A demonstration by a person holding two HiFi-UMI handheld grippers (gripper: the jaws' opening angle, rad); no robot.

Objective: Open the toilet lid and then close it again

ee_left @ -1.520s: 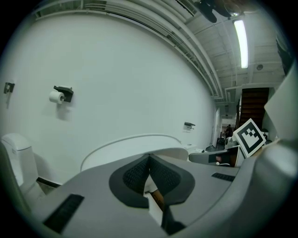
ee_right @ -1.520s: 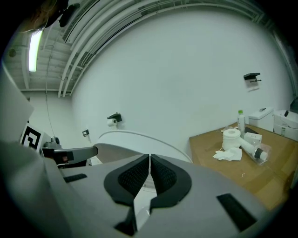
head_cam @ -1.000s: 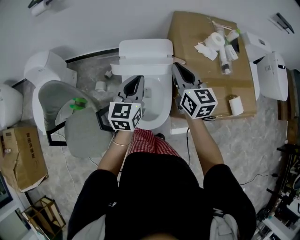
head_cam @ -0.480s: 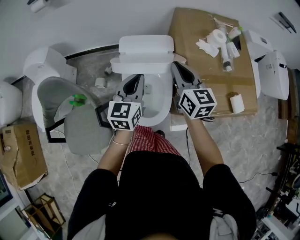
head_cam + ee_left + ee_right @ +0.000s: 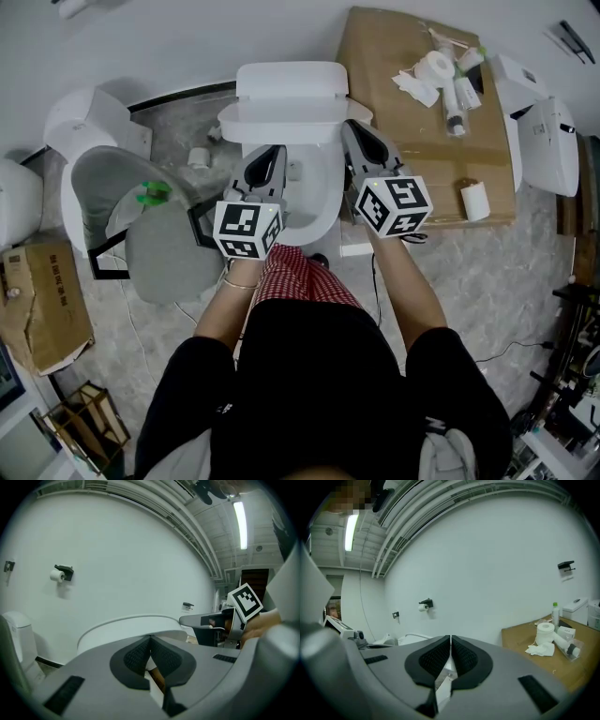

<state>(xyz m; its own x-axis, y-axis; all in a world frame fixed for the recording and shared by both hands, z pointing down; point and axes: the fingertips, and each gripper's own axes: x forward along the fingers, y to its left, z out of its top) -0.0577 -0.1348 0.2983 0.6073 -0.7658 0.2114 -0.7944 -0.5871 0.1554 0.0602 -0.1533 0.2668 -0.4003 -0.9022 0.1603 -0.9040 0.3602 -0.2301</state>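
left gripper, right gripper eased back from toilet lid, closed.

Left gripper and right gripper side by side, tips forward — jaws together on both.

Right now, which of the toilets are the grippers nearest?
The middle toilet, against the wall beside the cardboard: the left gripper and right gripper flank its bowl. The grey-seated toilet and the far-right toilet stand apart.
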